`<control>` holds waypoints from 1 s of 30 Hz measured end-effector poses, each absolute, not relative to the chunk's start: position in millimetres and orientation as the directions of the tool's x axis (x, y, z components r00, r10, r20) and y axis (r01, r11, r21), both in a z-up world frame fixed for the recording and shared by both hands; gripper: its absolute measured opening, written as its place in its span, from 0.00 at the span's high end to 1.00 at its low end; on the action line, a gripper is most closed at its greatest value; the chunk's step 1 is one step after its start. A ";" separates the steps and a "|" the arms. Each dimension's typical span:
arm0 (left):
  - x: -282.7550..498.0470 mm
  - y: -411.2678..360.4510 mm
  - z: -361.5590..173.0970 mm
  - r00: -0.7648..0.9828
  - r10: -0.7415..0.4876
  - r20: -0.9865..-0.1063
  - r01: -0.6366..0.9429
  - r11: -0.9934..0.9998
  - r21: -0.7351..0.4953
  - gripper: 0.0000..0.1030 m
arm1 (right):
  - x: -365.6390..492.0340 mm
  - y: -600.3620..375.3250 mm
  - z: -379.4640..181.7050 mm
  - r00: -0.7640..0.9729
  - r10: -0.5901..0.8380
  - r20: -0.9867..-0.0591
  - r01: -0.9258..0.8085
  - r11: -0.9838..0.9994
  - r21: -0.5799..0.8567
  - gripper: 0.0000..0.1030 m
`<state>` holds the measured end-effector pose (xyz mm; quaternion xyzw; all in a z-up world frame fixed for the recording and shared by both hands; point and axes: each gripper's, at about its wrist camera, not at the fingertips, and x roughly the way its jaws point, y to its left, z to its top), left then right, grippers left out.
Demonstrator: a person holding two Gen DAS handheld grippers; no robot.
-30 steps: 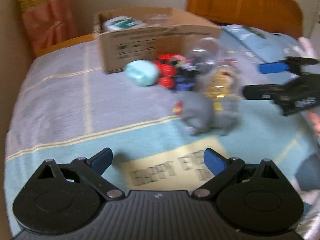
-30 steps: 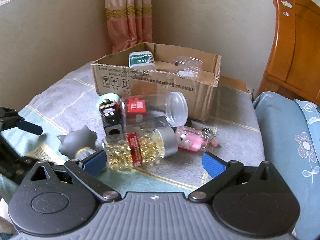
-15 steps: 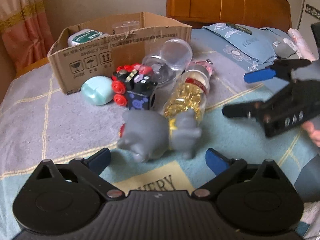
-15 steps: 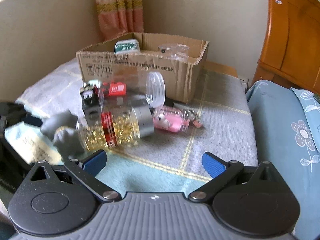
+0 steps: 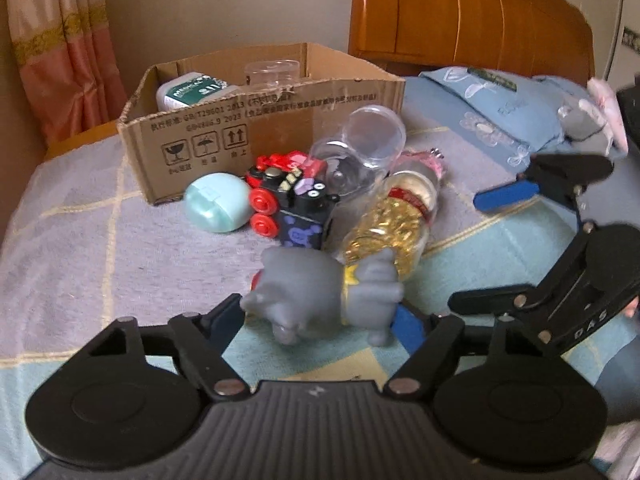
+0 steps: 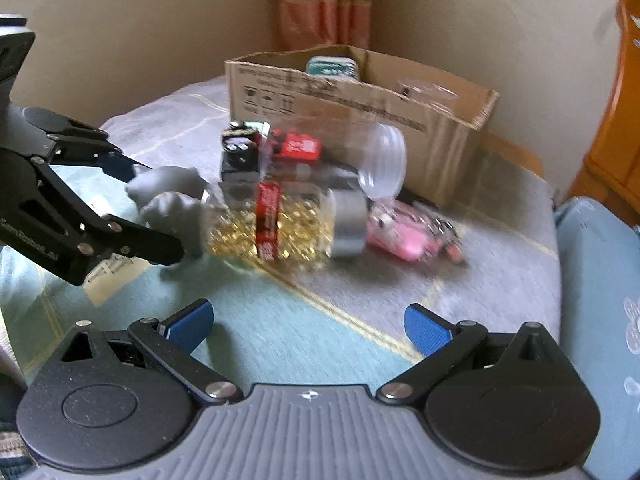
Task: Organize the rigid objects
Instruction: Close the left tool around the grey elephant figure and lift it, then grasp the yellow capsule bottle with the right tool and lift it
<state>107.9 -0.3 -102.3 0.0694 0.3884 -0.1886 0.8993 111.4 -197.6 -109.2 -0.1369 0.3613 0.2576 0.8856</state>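
Grey rubber toy (image 5: 320,292) sits between your left gripper (image 5: 320,320) pads, lying on the bedspread (image 5: 100,240).
Your left jaws have just been closing and now touch its sides; your right gripper (image 6: 308,326) hangs wide open, empty. Beyond lie the capsule bottle (image 6: 276,220), then the cardboard box (image 5: 256,128).

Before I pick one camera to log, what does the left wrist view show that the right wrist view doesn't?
Only the left wrist view shows the mint green case and the toy train's red wheels. Only the right wrist view shows the capsule bottle's silver cap and the pink keychain whole. Both show the cardboard box, and the left gripper, whose jaws have just been closing around the grey toy.
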 end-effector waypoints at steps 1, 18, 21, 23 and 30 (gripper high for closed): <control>107.3 0.6 -101.6 0.635 -0.276 -0.722 0.392 0.920 -0.007 0.26 | 113.1 -194.9 -107.6 0.607 0.362 -0.707 -0.561 0.826 -0.059 0.00; 119.4 20.4 -100.1 0.649 -0.279 -0.708 0.441 0.896 0.052 0.20 | 136.0 -167.5 -103.8 0.610 0.377 -0.697 -0.567 0.822 -0.051 0.00; 127.2 20.7 -103.3 0.637 -0.302 -0.710 0.446 0.895 0.020 0.20 | 137.1 -166.2 -104.2 0.610 0.368 -0.701 -0.565 0.823 -0.059 0.00; 130.7 20.6 -104.7 0.632 -0.318 -0.707 0.447 0.895 -0.003 0.23 | 138.6 -165.3 -104.3 0.609 0.370 -0.702 -0.564 0.824 -0.055 0.00; 134.3 25.3 -103.8 0.638 -0.303 -0.708 0.421 0.907 -0.009 0.29 | 142.5 -161.0 -103.7 0.615 0.362 -0.701 -0.555 0.830 -0.058 0.00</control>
